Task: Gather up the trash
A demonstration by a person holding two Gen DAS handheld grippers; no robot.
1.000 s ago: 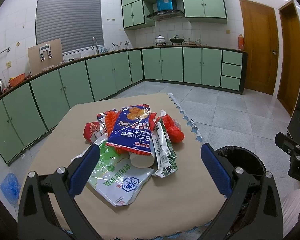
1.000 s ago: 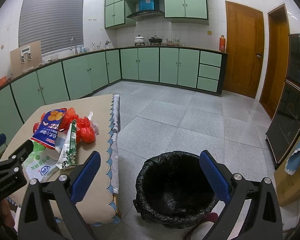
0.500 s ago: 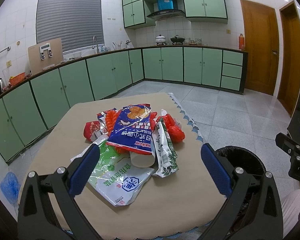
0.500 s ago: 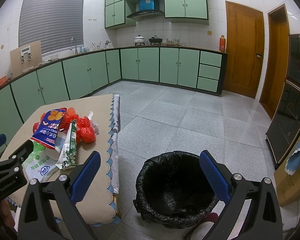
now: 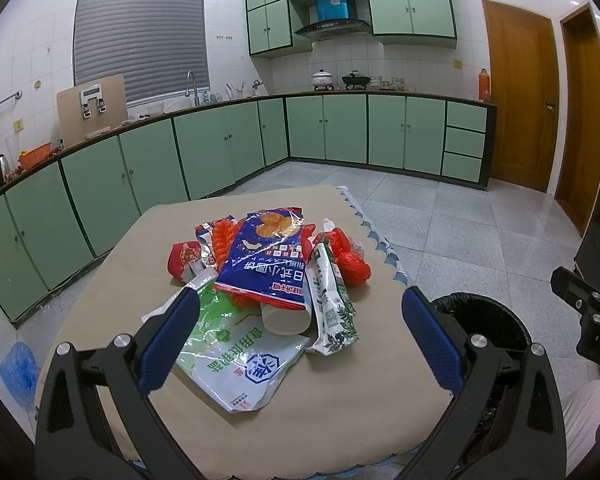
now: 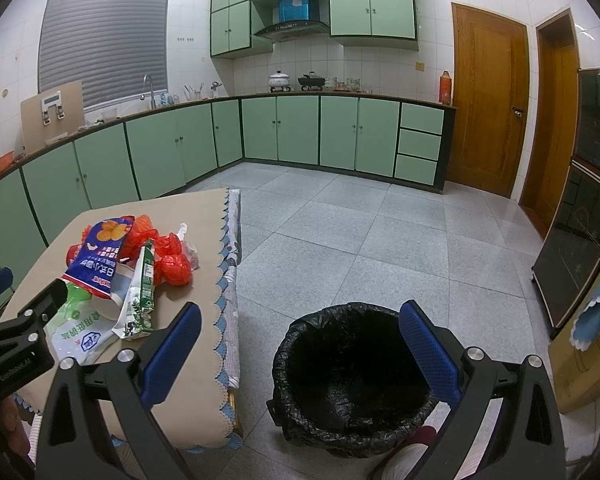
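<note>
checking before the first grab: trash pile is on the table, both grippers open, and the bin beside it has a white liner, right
Not quite: the bin has a black liner, as the right wrist view shows. The rest holds: the trash pile lies on the table, and the left gripper and right gripper are open.

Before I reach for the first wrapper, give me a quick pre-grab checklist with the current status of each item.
1. Left gripper open and empty: ok.
2. Right gripper open and empty: ok.
3. Trash pile in front of the left gripper, on the table: ok.
4. Bin lined with a black bag, mouth open, beside the table: ok.
5. Paper cup free to lift: not ok, the blue snack bag lies over it.
6. Bin empty: cannot tell, the inside is dark.
</note>
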